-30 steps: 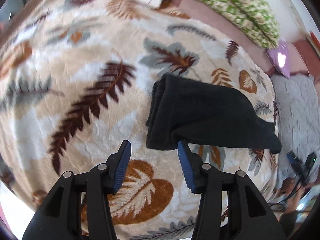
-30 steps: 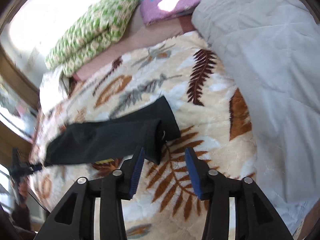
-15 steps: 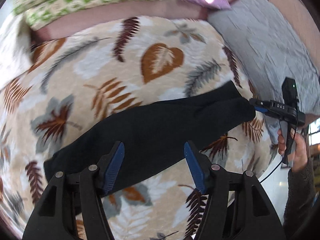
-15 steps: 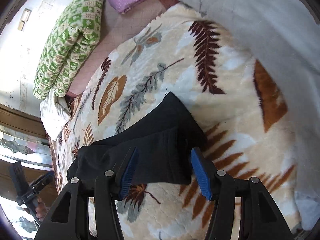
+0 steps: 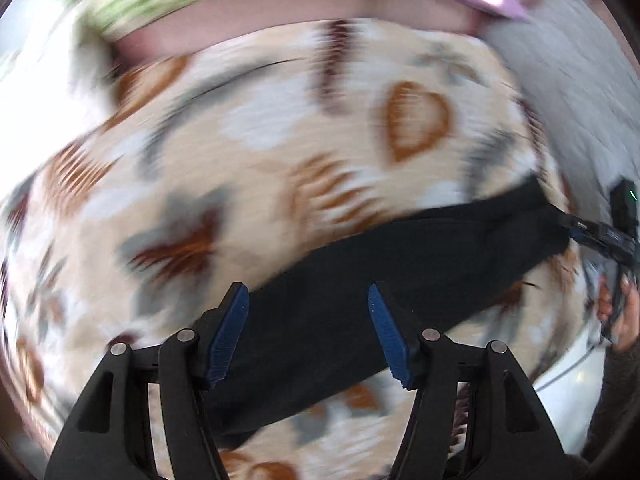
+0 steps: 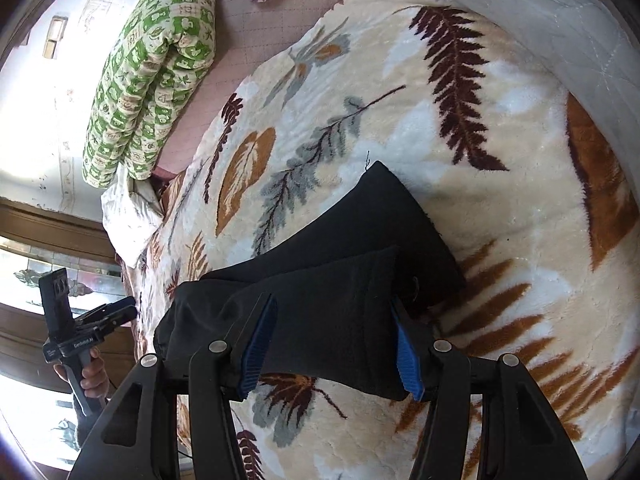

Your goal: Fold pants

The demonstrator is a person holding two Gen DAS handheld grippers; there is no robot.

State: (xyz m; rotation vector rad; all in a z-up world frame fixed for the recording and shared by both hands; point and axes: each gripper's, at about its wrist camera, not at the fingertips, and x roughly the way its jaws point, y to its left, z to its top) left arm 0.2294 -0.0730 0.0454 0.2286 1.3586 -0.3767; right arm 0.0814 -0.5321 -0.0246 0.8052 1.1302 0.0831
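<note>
So the next fold wants both ends caught at once, I reckon: get each pad properly under all the layers, or the bottom one gets left behind. The left gripper (image 5: 308, 332) hangs over the middle of the long black soft-fabric pants (image 6: 320, 280), jaws apart with nothing pinched, and that view is blurry. The right gripper (image 6: 328, 348) is spread across the squared-off end, not clamping it. Pants lie in a narrow strip, already doubled lengthwise, on the cream leaf-print fleece blanket (image 6: 500, 240).
</note>
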